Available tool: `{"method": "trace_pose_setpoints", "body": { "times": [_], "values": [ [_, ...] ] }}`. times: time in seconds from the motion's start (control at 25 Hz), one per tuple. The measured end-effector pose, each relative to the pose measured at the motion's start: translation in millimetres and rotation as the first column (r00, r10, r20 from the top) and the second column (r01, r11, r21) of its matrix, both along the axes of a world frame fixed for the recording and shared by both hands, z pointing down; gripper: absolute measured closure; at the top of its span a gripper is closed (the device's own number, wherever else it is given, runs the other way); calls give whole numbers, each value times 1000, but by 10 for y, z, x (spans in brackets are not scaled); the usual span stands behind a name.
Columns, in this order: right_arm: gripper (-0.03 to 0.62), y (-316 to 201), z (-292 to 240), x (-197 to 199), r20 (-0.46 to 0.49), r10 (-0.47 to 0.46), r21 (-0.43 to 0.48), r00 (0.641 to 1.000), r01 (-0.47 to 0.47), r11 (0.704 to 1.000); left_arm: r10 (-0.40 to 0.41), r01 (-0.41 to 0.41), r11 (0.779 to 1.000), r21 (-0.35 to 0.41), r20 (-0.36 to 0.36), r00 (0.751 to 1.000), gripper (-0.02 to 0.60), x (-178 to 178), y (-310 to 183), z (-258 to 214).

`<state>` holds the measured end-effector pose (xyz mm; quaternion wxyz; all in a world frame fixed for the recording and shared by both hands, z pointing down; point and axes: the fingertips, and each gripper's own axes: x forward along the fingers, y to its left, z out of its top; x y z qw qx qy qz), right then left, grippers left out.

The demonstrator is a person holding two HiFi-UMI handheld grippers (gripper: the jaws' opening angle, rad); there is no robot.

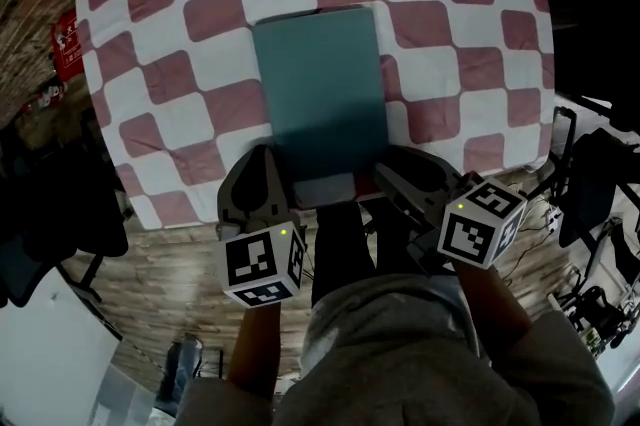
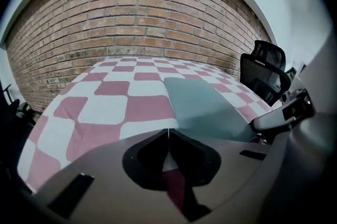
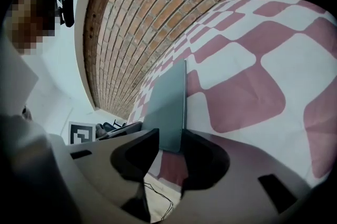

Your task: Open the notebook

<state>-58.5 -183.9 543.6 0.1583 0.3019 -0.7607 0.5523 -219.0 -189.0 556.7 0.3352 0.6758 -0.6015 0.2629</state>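
Note:
A closed teal notebook (image 1: 320, 89) lies flat on a table covered by a red-and-white checked cloth (image 1: 200, 14), its short end toward me. My left gripper (image 1: 268, 154) hovers at the table's near edge, just left of the notebook's near left corner. In the left gripper view its tips (image 2: 167, 132) meet with nothing between them, and the notebook (image 2: 205, 107) lies ahead to the right. My right gripper (image 1: 392, 176) sits by the near right corner. It is open (image 3: 169, 136), and the notebook's near end (image 3: 166, 107) shows in the gap, untouched by the pads.
A brick wall (image 2: 131, 18) stands behind the table. A black office chair (image 2: 263, 70) is at the table's right side. Cables and stands (image 1: 590, 294) clutter the wooden floor on the right. More dark furniture (image 1: 40, 214) is at the left.

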Motion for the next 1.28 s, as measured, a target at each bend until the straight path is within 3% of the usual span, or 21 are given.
{"method": "trace_pose_setpoints", "body": {
  "times": [0.28,0.48,0.68,0.8,0.96,1.0,1.12,1.28],
  "values": [
    [460,-8,46,10,-12,33,-74,999,-33,997,20,-21,1000,-17,-31,999,571,0,2,6],
    [459,-16,-74,-13,130,81,-142,988,-63,988,29,-31,999,-29,-51,998,572,39,-4,8],
    [460,-48,-169,-41,267,136,-169,954,-92,981,24,-25,999,-34,-36,999,572,33,-10,7],
    [461,-116,-226,-30,219,91,-76,971,-76,994,26,-28,999,-34,-52,998,574,116,-28,9],
    [482,-288,-52,206,-73,86,60,994,-81,995,62,-64,998,-21,-70,996,572,307,-89,7],
    [518,-316,-57,238,-73,103,61,992,-99,993,68,-69,997,-17,-71,995,572,329,-96,7],
    [534,-371,-162,240,104,189,-28,976,-187,982,76,-78,997,-13,-84,994,572,337,-109,9],
    [539,-377,-269,195,84,169,17,982,-171,985,54,-54,999,0,-144,988,572,327,-84,-81]
  ]
}}
